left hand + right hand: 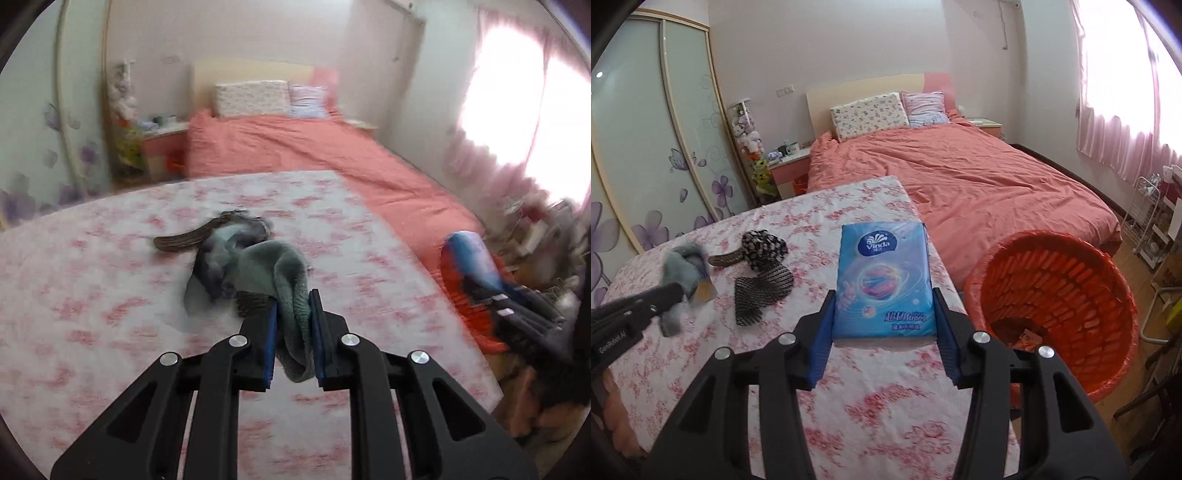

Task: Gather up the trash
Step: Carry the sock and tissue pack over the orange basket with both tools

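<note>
Clenched on a fold of grey-green cloth, the left gripper pinches the fabric tight between its blue pads, and the rest of the cloth trails away from the jaws toward the far side of the floral tablecloth. In that view the picture is blurred, so the dark bits bunched with the cloth cannot be told apart clearly. The right gripper grasps a blue tissue pack by its two long sides, the pads pressing on the near end while the pack sticks out forward, above the right part of the table. From the right wrist view, the left gripper comes in from the left edge with the grey cloth bunched at its tip. Just right of that, on the tablecloth, lie a dark spotted item, a brown strip beside it, and a black mesh piece a little nearer. Right of the table, close to its edge, stands an orange basket lined with an orange bag, with a few scraps at its bottom. Beyond table and basket stretches a bed with a coral cover.
</note>
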